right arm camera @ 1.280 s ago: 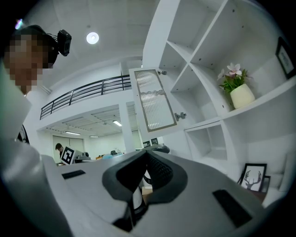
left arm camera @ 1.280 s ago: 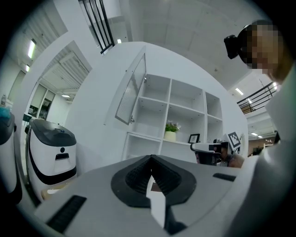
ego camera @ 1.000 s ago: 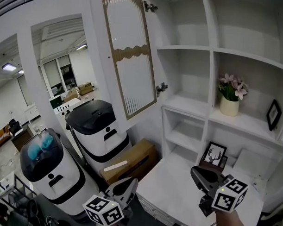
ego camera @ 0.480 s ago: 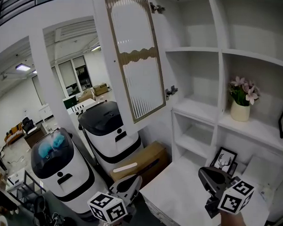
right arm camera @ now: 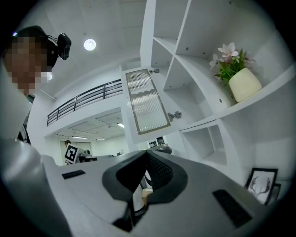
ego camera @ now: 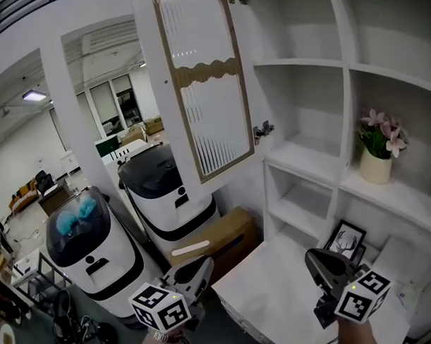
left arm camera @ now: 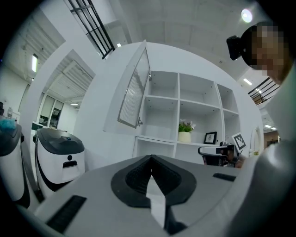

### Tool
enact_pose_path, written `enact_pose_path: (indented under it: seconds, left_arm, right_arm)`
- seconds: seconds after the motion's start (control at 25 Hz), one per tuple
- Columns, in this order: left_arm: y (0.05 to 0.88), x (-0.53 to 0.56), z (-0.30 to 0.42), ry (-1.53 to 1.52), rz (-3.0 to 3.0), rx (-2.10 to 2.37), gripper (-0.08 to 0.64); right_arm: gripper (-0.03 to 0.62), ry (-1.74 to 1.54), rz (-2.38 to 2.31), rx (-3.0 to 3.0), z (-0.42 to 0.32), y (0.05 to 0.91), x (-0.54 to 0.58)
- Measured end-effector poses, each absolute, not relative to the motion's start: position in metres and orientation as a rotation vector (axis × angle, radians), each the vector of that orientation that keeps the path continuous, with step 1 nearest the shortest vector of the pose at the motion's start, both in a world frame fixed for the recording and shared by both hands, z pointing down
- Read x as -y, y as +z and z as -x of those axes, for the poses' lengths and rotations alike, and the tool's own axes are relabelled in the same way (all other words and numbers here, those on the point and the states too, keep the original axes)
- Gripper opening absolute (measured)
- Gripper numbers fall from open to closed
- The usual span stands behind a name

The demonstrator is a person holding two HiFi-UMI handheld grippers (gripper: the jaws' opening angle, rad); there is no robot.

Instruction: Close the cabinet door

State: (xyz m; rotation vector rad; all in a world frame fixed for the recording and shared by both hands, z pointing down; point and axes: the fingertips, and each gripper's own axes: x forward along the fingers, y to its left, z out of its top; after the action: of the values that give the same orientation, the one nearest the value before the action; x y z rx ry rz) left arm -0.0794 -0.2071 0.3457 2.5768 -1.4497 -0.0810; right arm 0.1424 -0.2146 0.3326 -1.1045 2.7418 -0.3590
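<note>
The cabinet door (ego camera: 204, 83), a white frame around ribbed glass, stands swung wide open to the left of the white shelf unit (ego camera: 304, 65); its lower hinge (ego camera: 263, 128) shows at the cabinet's edge. My left gripper (ego camera: 200, 264) is low in the head view, below the door, shut and empty. My right gripper (ego camera: 313, 257) hovers over the white counter, also shut with nothing held. Neither touches the door. The left gripper view has the left gripper (left arm camera: 150, 158) facing the door (left arm camera: 135, 92) edge-on. In the right gripper view, the right gripper (right arm camera: 147, 155) is below the door (right arm camera: 145, 102).
Two white robots with dark tops (ego camera: 162, 190) (ego camera: 86, 237) stand left of the cabinet, a cardboard box (ego camera: 213, 238) beside them. A flower pot (ego camera: 377, 165) and a framed deer picture (ego camera: 344, 239) sit on the shelves. The white counter (ego camera: 268, 293) lies below.
Both grippers and the head view have drifted a little toward the cabinet. The door hangs open as before, and both pairs of jaws stay shut.
</note>
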Motion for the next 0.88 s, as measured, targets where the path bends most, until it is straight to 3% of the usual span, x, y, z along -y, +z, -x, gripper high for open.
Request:
enact_pose_path:
  seconds: [0.88]
  left_arm:
    - [0.325,0.299,0.140,-0.159,-2.627,1.437,0.006]
  right_arm:
    - [0.005,-0.324,1.208,-2.688,-0.101,0.323,0.279]
